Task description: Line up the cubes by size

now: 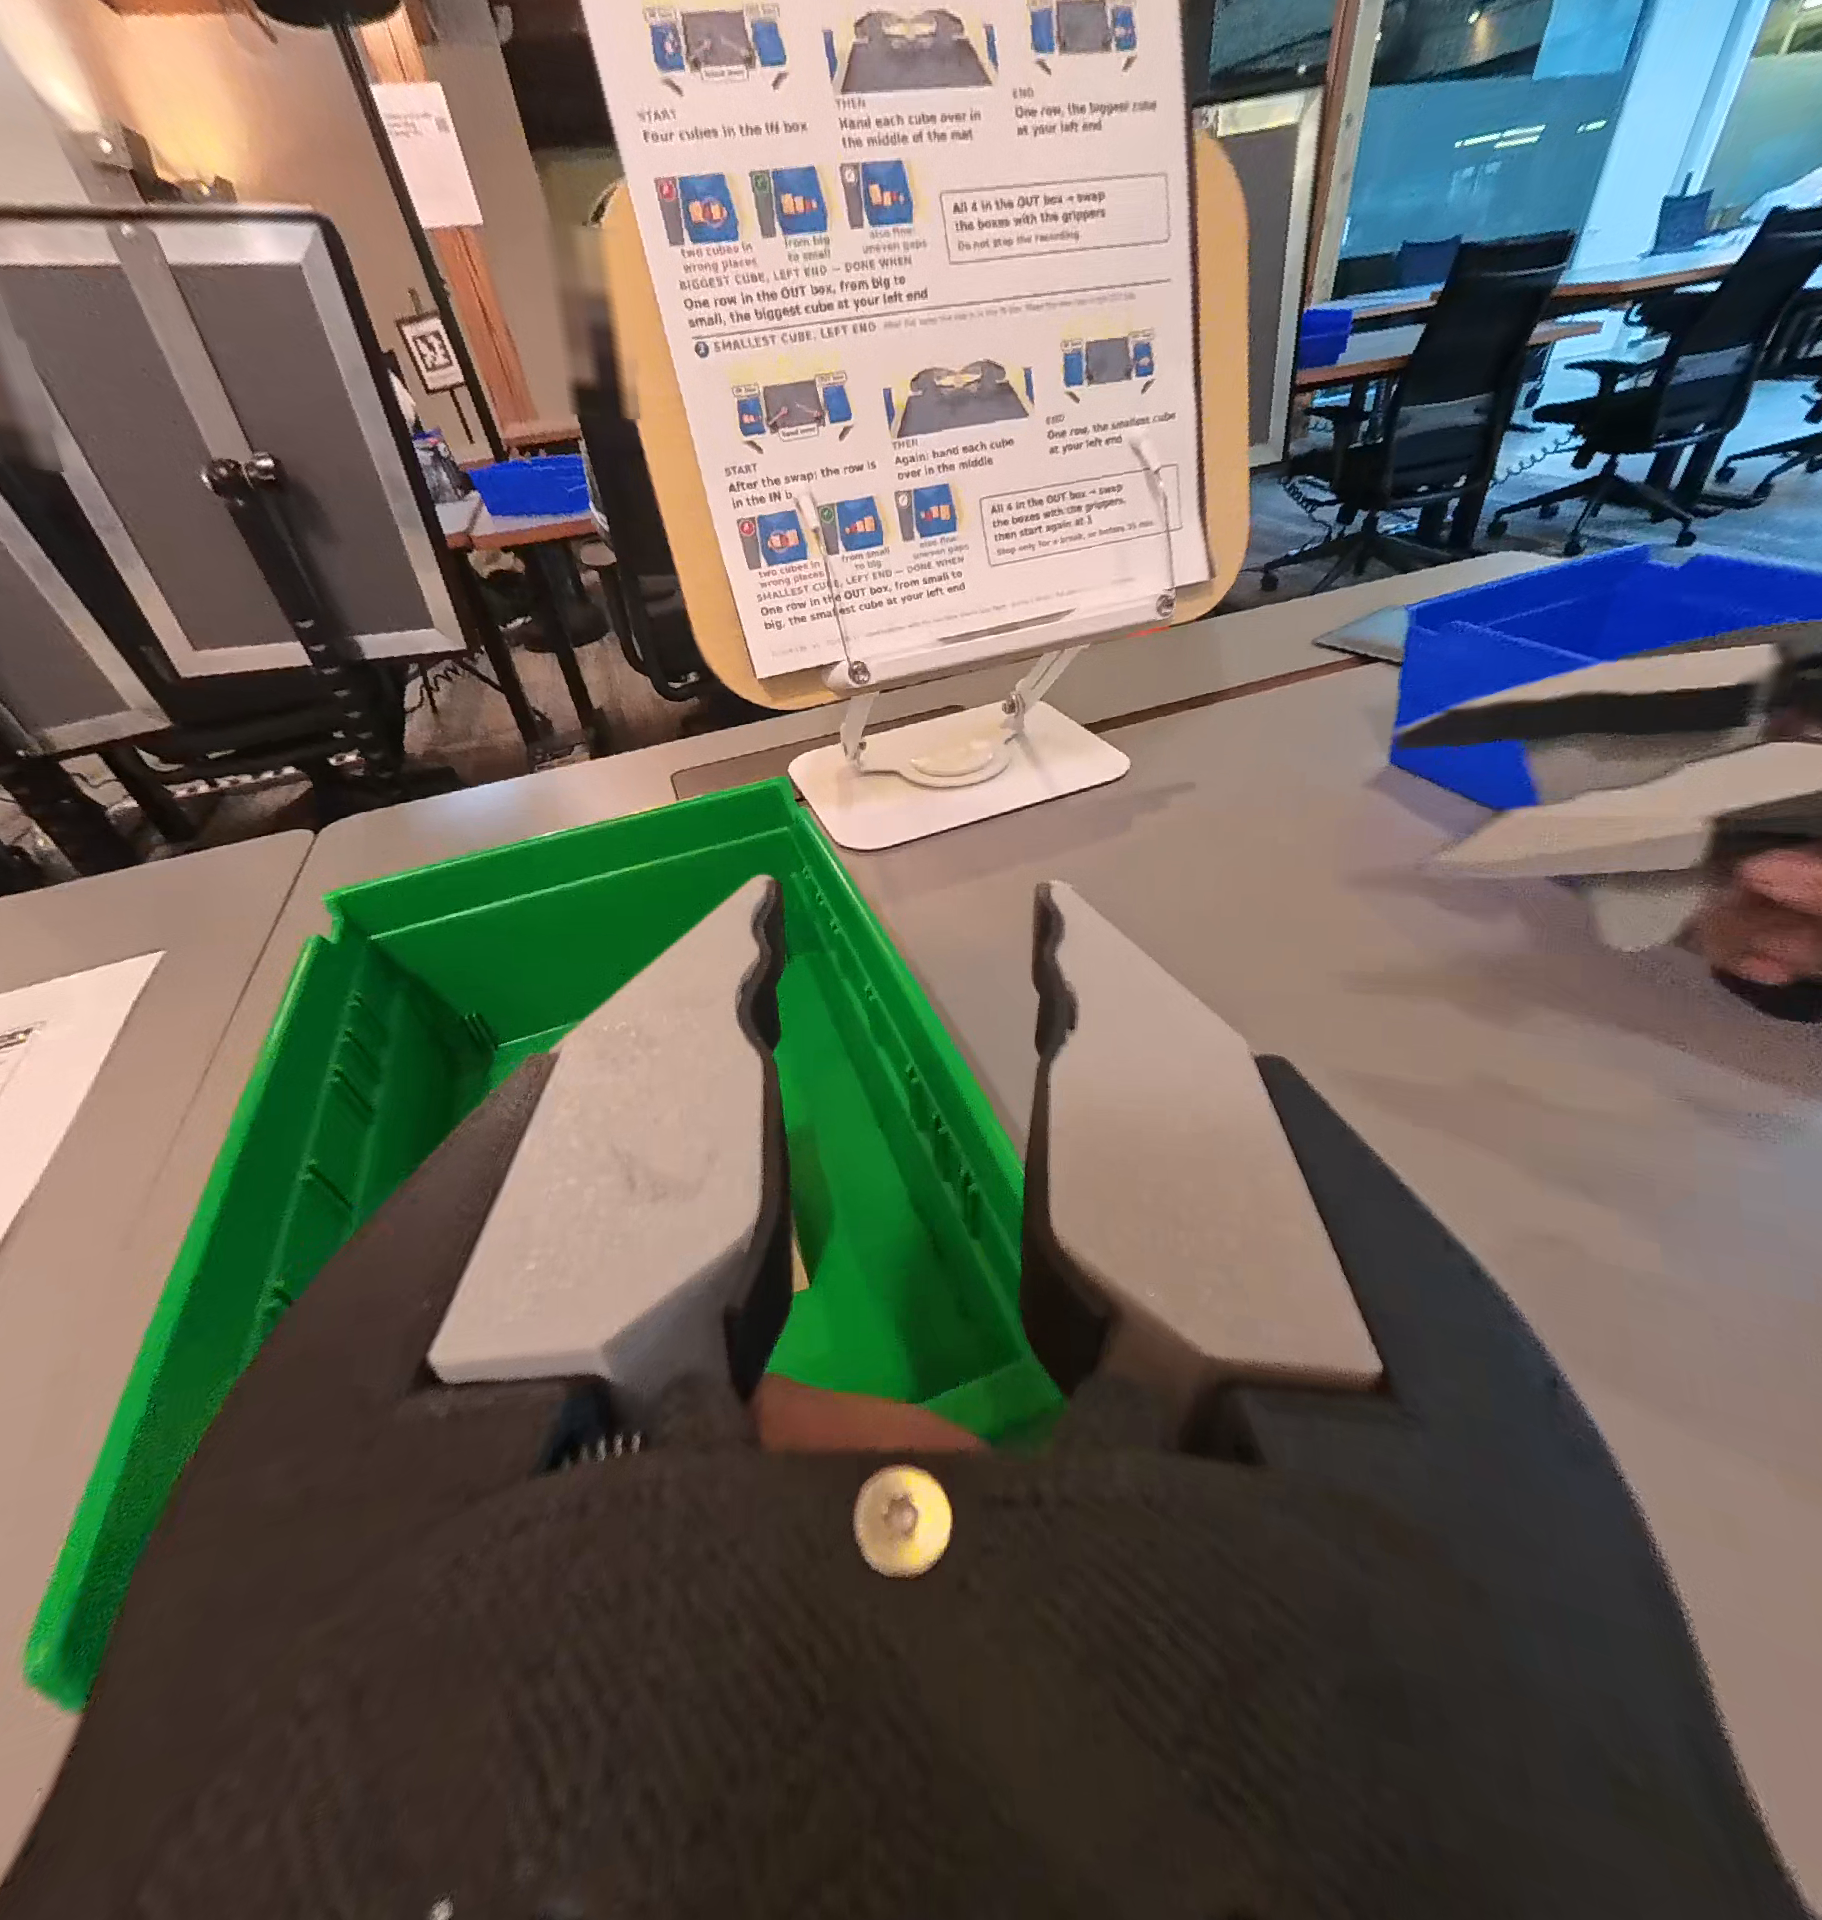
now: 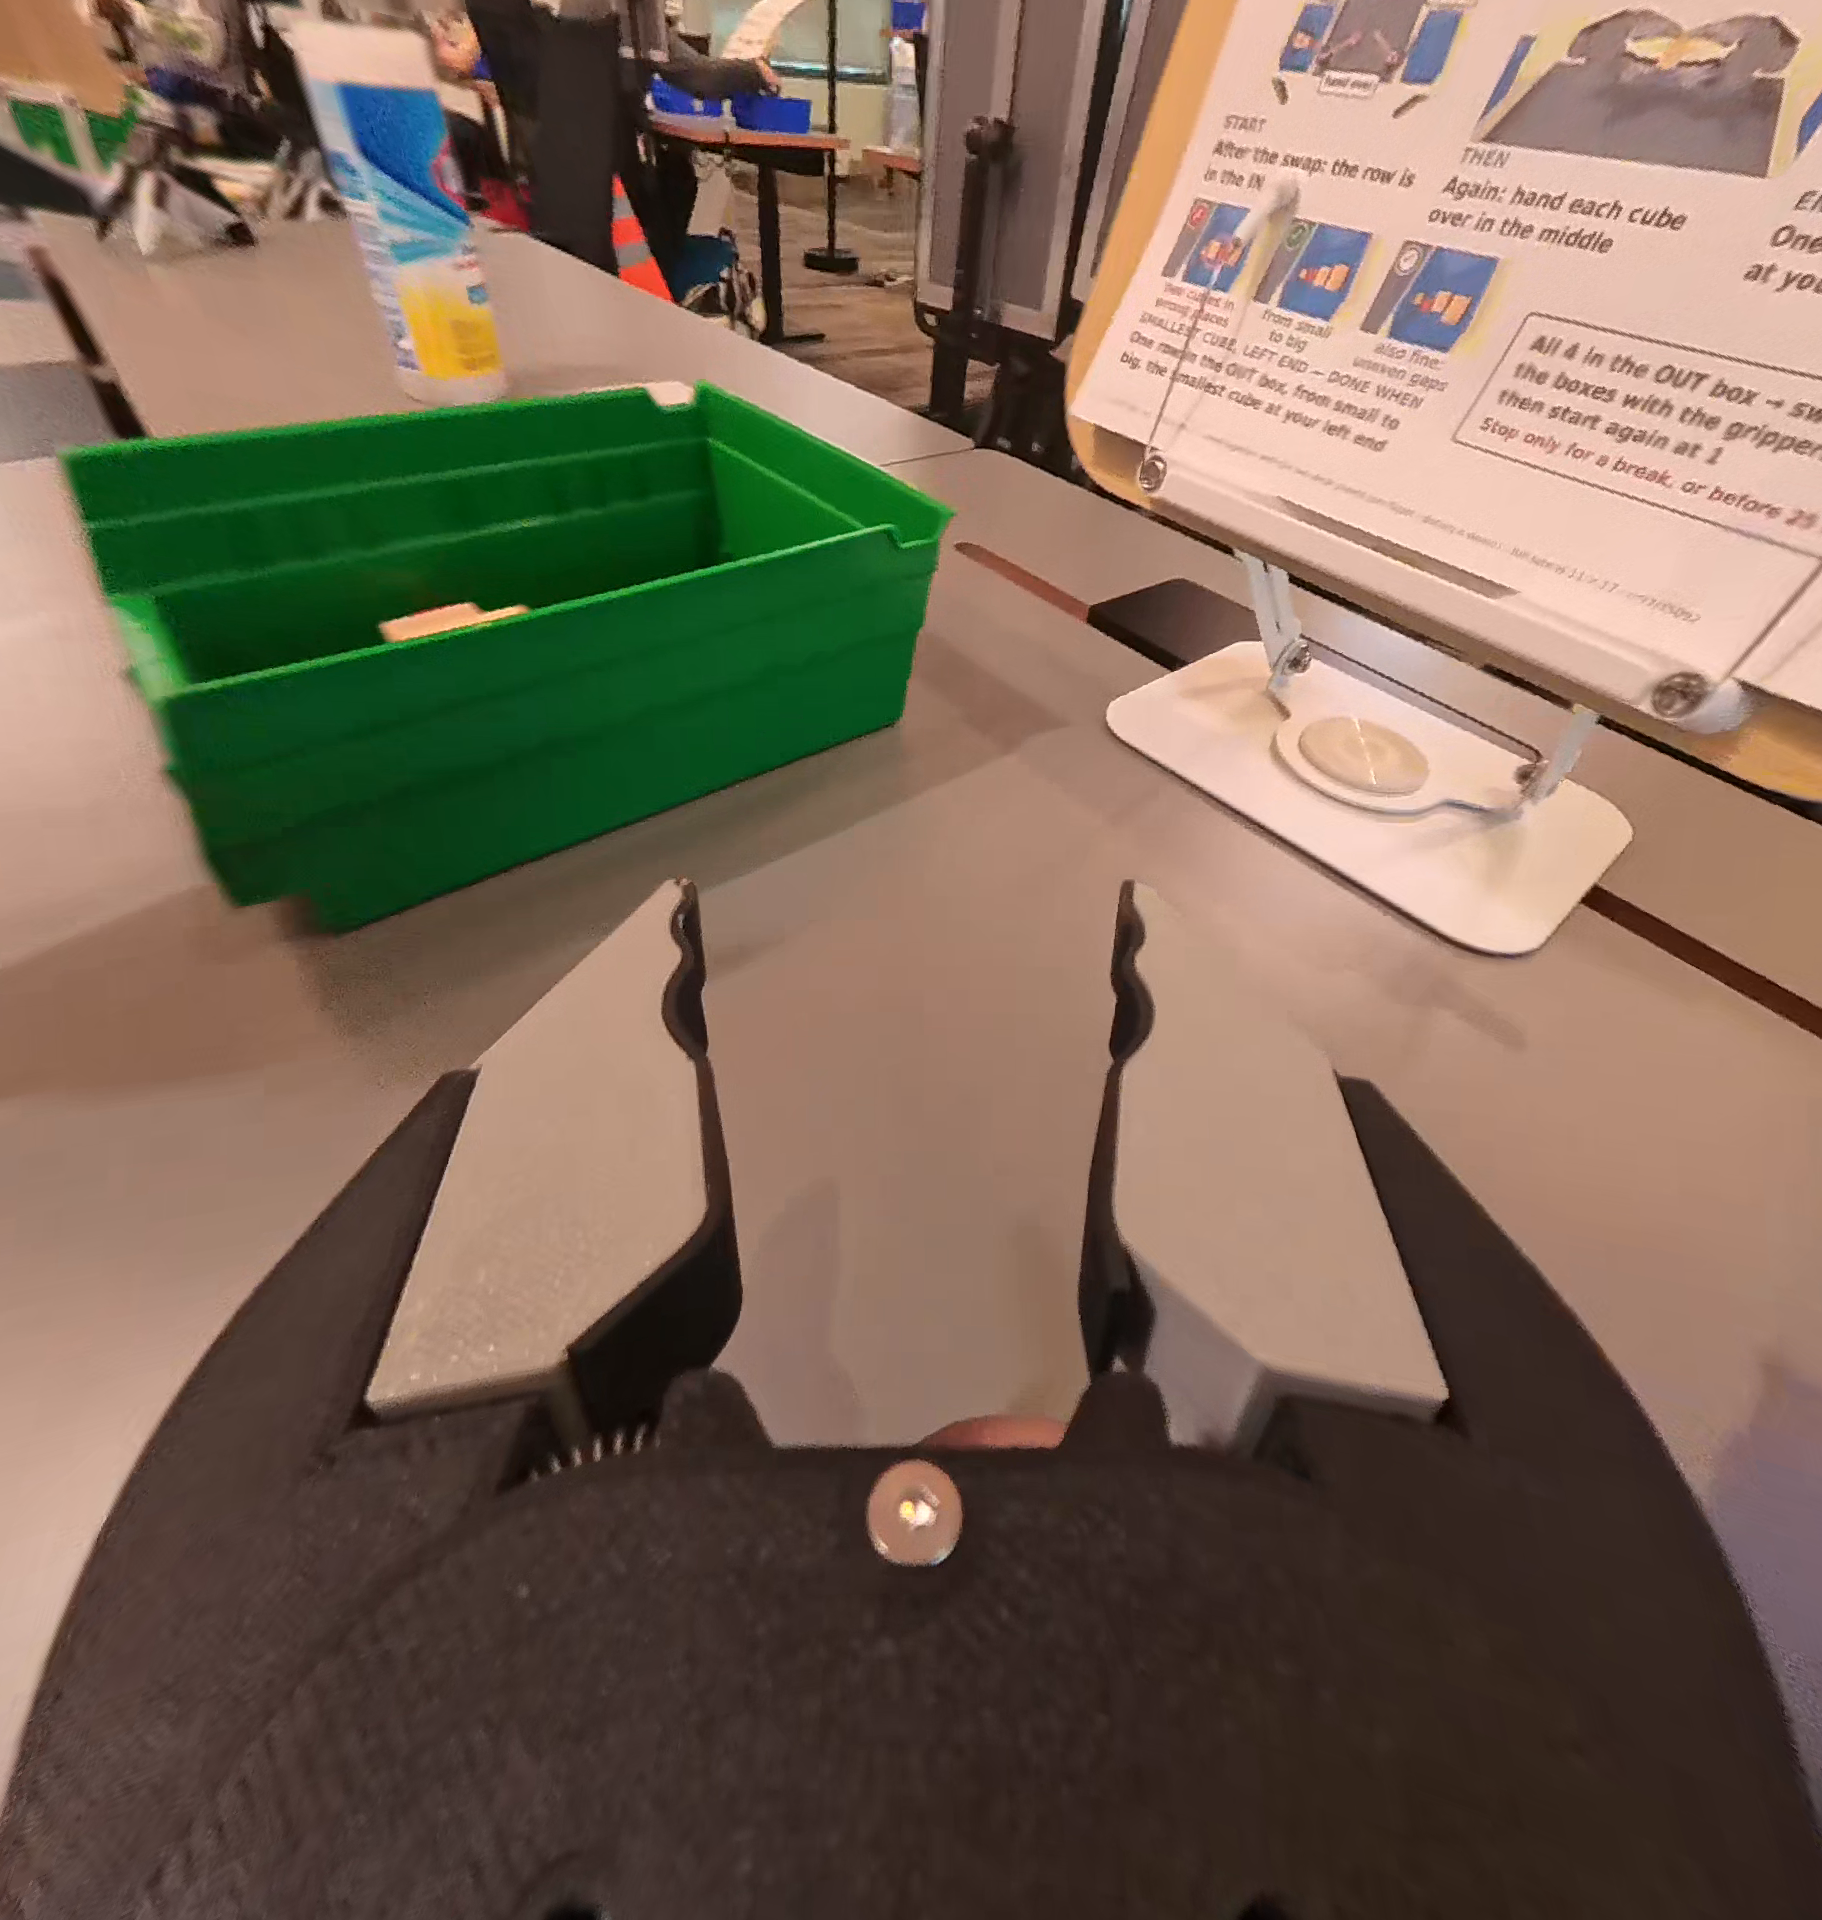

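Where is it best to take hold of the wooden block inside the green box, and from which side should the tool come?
Likely from above. The wooden block lies low on the floor of the green box, whose walls rise above it on every side, so a sideways approach is blocked. Grip two opposite upright faces with the open left tool, which hangs over the box. Its exact shape is blurred.

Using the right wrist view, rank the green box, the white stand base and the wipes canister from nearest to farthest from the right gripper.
1. Green box, ahead left.
2. White stand base, ahead right; close to the box's distance, so the order is uncertain.
3. Wipes canister, behind the box, clearly farthest from the right gripper.
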{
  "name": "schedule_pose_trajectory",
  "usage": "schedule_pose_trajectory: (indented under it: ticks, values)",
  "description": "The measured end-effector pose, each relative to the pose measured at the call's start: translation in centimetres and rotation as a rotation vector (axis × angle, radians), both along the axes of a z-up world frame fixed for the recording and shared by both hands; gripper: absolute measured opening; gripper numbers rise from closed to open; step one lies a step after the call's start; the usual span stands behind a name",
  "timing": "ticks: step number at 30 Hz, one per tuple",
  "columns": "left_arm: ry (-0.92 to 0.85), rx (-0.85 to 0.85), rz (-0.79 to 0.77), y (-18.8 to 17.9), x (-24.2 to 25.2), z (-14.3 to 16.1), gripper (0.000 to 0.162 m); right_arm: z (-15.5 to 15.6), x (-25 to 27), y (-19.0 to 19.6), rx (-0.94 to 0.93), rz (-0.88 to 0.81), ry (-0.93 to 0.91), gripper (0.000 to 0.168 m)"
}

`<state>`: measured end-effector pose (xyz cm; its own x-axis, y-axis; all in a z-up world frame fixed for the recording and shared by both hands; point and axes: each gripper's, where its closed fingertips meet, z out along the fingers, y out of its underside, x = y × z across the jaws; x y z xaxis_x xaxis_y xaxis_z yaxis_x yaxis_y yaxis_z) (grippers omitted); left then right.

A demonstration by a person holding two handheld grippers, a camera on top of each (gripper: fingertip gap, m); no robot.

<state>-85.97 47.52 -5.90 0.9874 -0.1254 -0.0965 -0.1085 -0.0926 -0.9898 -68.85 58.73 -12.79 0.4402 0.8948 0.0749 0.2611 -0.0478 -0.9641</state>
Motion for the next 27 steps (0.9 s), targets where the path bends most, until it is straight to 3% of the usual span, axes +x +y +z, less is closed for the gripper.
schedule_pose_trajectory:
  ticks: [4, 8, 18, 27]
  values:
    - [0.035, -0.017, 0.044, 0.8, -1.3, -0.6, 0.045, -2.3, -2.6, 2.3, -0.050, 0.007, -0.021, 0.078]
    - [0.052, 0.008, 0.046, 1.3, -1.7, -0.3, 0.039, -4.4, -1.6, 3.2, 0.049, -0.048, -0.130, 0.073]
    - [0.039, -0.059, 0.058, 3.6, -3.2, -3.0, 0.039, -4.6, -0.6, 2.5, -0.031, -0.035, -0.068, 0.068]
    - [0.062, -0.020, 0.051, 2.5, -2.4, -1.8, 0.039, -5.6, -0.8, 1.7, -0.114, 0.002, -0.058, 0.069]
